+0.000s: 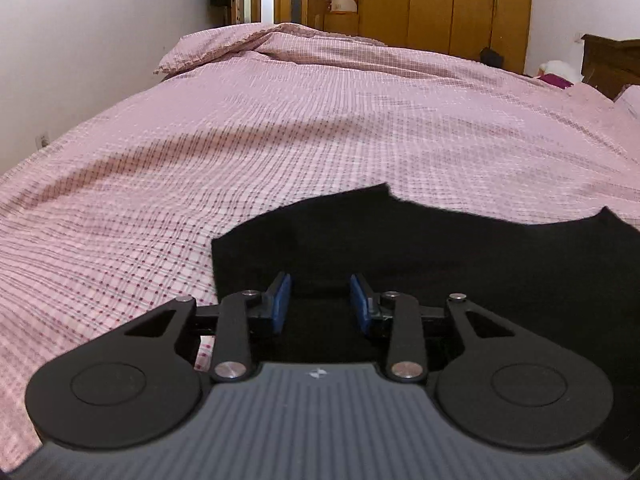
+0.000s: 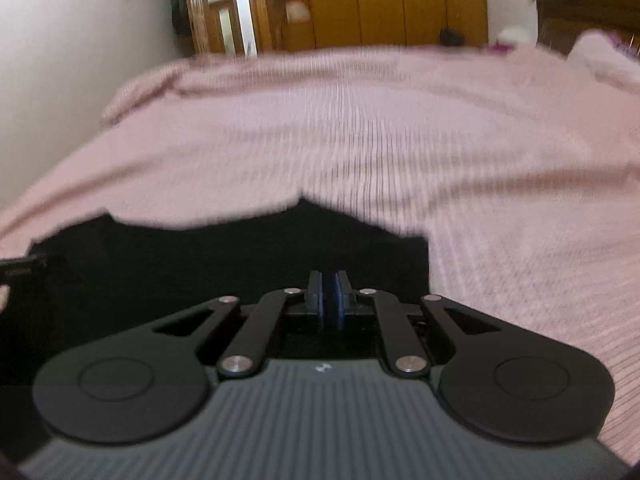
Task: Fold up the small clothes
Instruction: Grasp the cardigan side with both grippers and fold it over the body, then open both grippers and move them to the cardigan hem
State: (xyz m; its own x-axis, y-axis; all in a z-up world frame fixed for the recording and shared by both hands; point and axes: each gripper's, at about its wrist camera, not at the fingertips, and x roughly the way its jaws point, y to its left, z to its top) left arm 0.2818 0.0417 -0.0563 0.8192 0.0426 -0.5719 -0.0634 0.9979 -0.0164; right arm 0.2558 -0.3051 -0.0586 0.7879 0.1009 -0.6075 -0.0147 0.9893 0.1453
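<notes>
Black garment (image 1: 400, 248) beneath both tongs, left tongs (image 1: 320, 300) parted, right tongs (image 2: 329, 300) pinched together, holding unclear

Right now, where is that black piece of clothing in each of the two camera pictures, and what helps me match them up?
Left wrist view: the black garment fills the lower right, spread on the pink checked bedcover, under the left gripper.
Right wrist view: it lies lower left to centre, under the right gripper.
Shared landmark: the wooden wardrobe at the far end of the bed.
</notes>
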